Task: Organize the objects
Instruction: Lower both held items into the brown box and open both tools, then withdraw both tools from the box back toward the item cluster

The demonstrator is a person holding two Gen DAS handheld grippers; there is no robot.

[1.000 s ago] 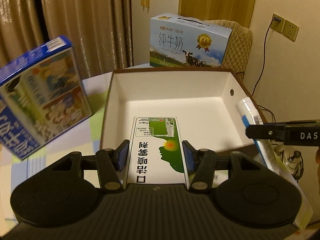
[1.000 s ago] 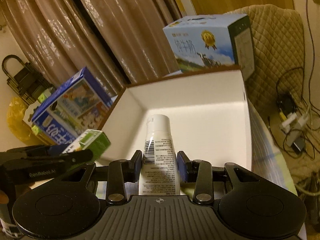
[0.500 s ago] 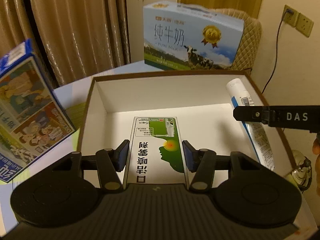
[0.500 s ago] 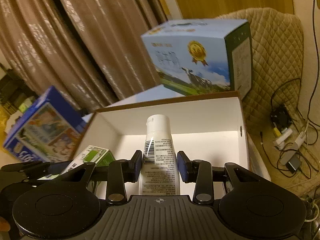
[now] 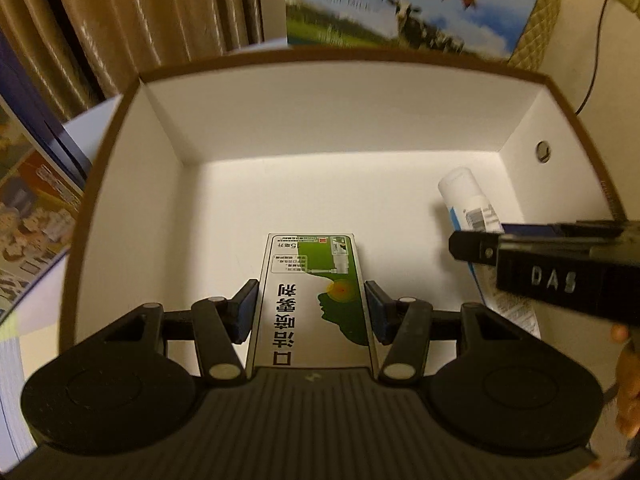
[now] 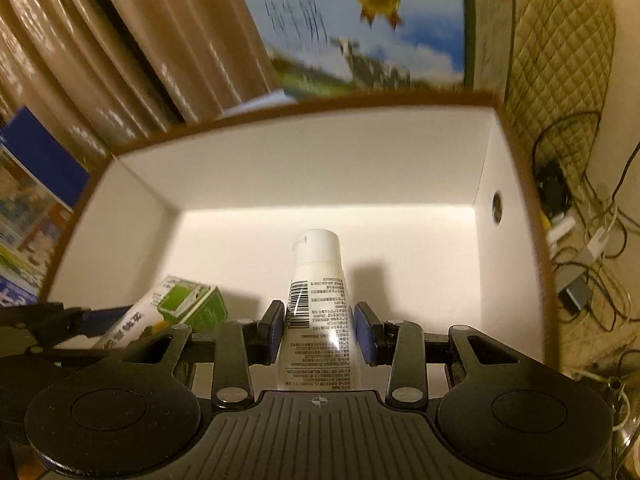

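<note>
A white open box with a brown rim fills both views. My left gripper is shut on a green and white small carton, held low over the box floor near its front middle. My right gripper is shut on a white tube with a barcode, cap pointing at the far wall. In the left wrist view the tube sits on the box's right side, partly hidden by the black right gripper. The carton lies left of the tube in the right wrist view.
A blue milk gift box stands just behind the open box. A blue picture box leans at the left. Curtains hang behind. A quilted chair and floor cables are on the right.
Both grippers have moved forward and down into the open box, still holding the carton and the tube. The box and the milk box behind it look much larger.
</note>
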